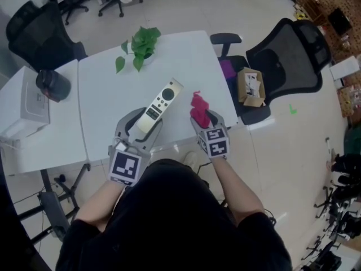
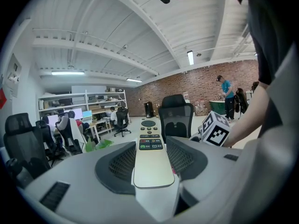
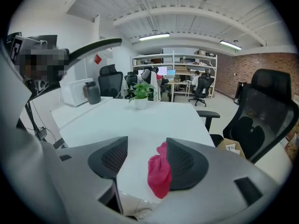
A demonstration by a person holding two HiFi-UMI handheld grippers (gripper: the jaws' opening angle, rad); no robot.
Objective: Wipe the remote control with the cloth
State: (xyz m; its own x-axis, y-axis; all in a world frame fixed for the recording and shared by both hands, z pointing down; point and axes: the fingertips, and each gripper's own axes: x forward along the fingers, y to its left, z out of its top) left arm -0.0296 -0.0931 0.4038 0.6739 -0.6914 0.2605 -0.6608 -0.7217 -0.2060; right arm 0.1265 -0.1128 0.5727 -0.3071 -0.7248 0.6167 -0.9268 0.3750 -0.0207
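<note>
A long cream remote control [image 1: 159,105] with dark buttons sticks forward out of my left gripper [image 1: 140,126], which is shut on its near end above the white table [image 1: 186,61]. In the left gripper view the remote control [image 2: 150,157] runs straight out between both pads. A crumpled red cloth [image 1: 198,109] sits between the jaws of my right gripper [image 1: 205,121] near the table's front right edge. In the right gripper view the jaws of my right gripper [image 3: 145,162] stand wide. The cloth [image 3: 160,174] hangs against the right pad [image 3: 187,164], well apart from the left pad.
A potted green plant [image 1: 141,45] stands at the table's far side. A white appliance [image 1: 28,103] and a dark cup [image 1: 52,84] sit on the adjoining table at left. A black office chair [image 1: 287,55] with a cardboard box [image 1: 251,86] on its seat stands to the right.
</note>
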